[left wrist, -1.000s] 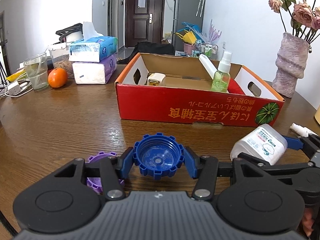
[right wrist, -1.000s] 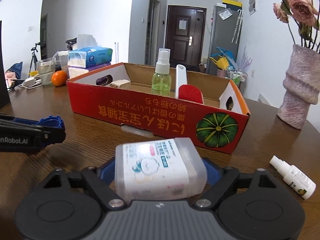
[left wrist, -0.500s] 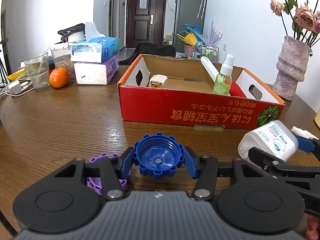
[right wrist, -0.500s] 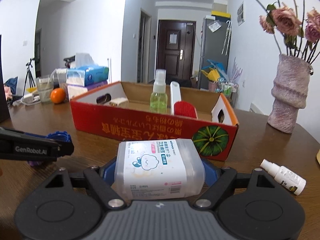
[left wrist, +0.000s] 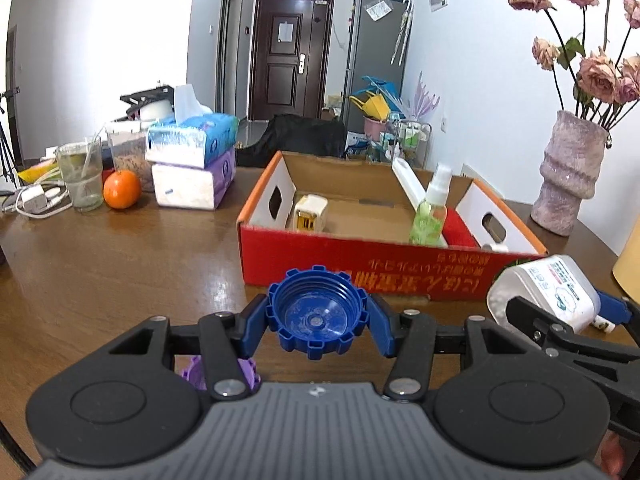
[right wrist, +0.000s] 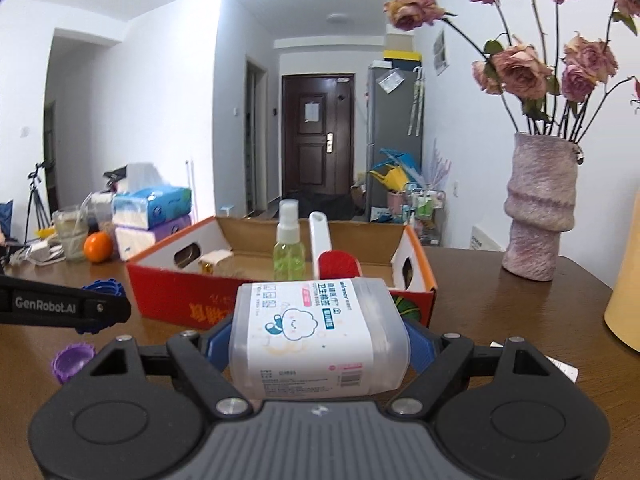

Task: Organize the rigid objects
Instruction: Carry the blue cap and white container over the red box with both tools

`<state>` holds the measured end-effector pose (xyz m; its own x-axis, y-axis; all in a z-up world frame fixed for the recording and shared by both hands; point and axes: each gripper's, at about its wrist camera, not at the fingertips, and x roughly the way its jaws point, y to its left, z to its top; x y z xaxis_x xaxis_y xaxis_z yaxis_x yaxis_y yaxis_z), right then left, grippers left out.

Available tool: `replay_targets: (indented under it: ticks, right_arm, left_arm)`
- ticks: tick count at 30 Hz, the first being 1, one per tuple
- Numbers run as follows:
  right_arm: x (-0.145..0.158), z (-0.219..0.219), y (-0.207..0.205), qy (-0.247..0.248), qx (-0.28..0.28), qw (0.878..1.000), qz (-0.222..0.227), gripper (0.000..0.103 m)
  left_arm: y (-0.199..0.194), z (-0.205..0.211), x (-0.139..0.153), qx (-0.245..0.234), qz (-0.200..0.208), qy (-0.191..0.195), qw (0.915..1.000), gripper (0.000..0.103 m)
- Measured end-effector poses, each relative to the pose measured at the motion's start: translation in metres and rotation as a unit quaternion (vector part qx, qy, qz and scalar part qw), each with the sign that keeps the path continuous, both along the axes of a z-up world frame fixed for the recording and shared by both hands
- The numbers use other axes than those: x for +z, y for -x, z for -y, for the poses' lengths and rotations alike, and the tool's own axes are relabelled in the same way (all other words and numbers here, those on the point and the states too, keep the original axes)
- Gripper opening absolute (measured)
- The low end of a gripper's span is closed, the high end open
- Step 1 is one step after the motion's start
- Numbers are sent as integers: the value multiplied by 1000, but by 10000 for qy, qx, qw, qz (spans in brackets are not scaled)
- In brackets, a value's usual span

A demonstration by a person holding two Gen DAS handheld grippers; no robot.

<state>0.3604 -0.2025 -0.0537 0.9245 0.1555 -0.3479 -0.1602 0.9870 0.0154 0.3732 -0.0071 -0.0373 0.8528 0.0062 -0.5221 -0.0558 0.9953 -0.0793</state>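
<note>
Our left gripper point(left wrist: 317, 317) clamps a blue ridged cap point(left wrist: 316, 312); our right gripper point(right wrist: 319, 340) clamps a clear cotton-swab box point(right wrist: 318, 342). Beyond, the red cardboard box point(left wrist: 360, 256) holds a green spray bottle point(left wrist: 430, 212) and a plug adapter point(left wrist: 308, 214).

Both grippers have gone up, away from the table point(left wrist: 100, 272). The left gripper point(left wrist: 317, 317) has lifted the blue cap point(left wrist: 317, 312) up in front of the red box point(left wrist: 372, 268). The purple cap point(right wrist: 72, 361) now sits lower and is partly hidden in the left view. The right gripper point(right wrist: 319, 340) has raised the cotton swab tub point(right wrist: 318, 338) to the box's top edge, maybe a bit closer to it.
</note>
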Motion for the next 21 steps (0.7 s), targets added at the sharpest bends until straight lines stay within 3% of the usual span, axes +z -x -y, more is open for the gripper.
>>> replay_targets:
  ticks: [13,21]
  right_arm:
    - [19,10,-34,-462,-625,9965,315,83]
    - [24,11,-68,-459,-609,9964,376,83]
  left_arm:
    - [-36,-4,23,230,316,120,9992,53]
    - [-74,-1,24,220,376,137,9990,53]
